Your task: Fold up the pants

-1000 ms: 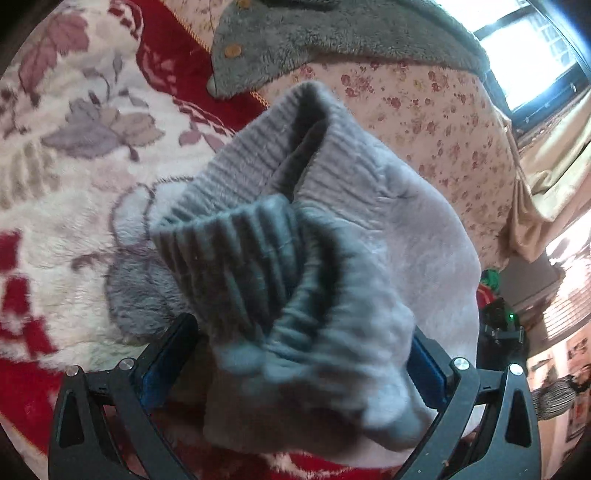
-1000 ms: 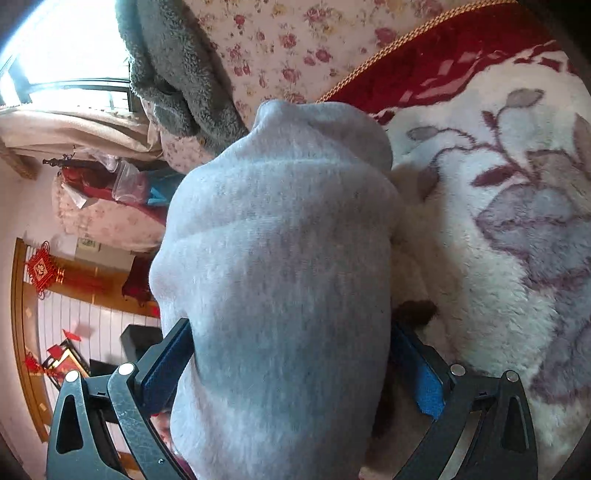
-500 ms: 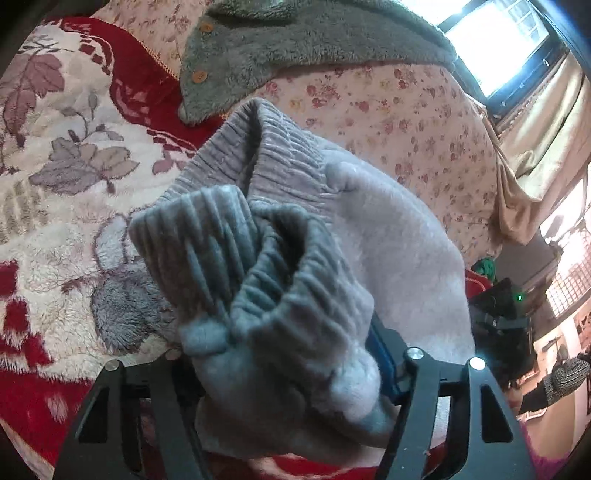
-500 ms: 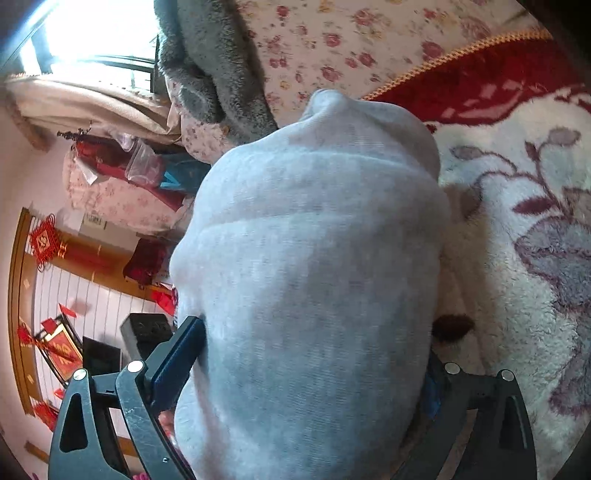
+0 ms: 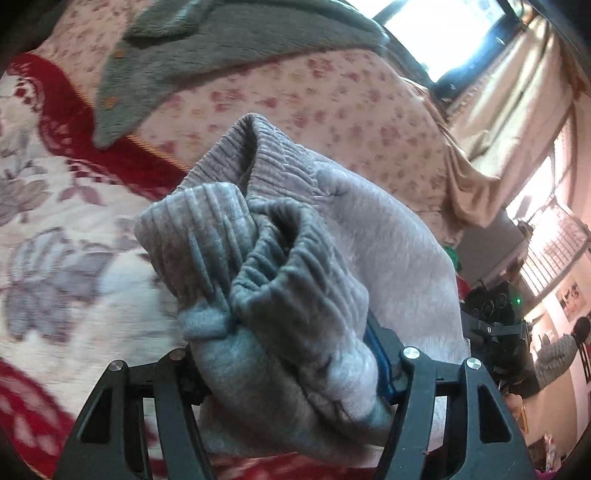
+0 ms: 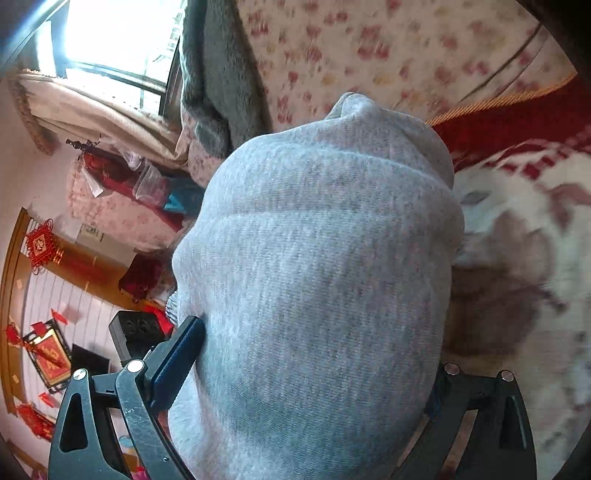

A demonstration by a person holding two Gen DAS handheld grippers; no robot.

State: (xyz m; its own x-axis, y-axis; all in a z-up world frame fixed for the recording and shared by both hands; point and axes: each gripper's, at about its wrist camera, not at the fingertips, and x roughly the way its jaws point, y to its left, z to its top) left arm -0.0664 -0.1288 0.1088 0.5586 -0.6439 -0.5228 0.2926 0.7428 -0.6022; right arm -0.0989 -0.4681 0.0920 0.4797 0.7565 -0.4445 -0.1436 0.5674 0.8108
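Left gripper (image 5: 291,365) clamped on the grey pants (image 5: 295,266), black fingers pressed into a thick bunch of fabric from both sides, blue pad showing on the right finger. Seen only from the left wrist: ribbed waistband or cuffs (image 5: 207,236) bunched and rolled open toward the lens, folds stacked one over another, smoother fleece draping off to the right. Held up above a red-and-cream floral blanket (image 5: 55,236), slightly blurred. Behind, a pink flowered bedcover (image 5: 332,99) with a grey fuzzy garment (image 5: 207,48) with buttons lying across it. Bright window (image 5: 443,33) and beige curtain (image 5: 491,103) at upper right. Lower fingertips buried in the cloth, so the contact itself hidden.

Right gripper (image 6: 314,380) likewise closed on the pants (image 6: 325,280), a wide smooth bundle filling the gap between the fingers and covering most of the frame. Seen only from the right wrist: plain knit surface with soft horizontal creases, no ribbing in sight, narrowing to a rounded tip near the top. Right finger mostly hidden behind the fabric. Left of the bundle, a room with red hanging ornaments (image 6: 40,243), a framed red picture (image 6: 48,358) and a black box (image 6: 136,328). Blanket (image 6: 517,258) to the right, blurred; flowered bedcover (image 6: 369,48) above, grey garment (image 6: 218,74) hanging beside the window (image 6: 118,37).
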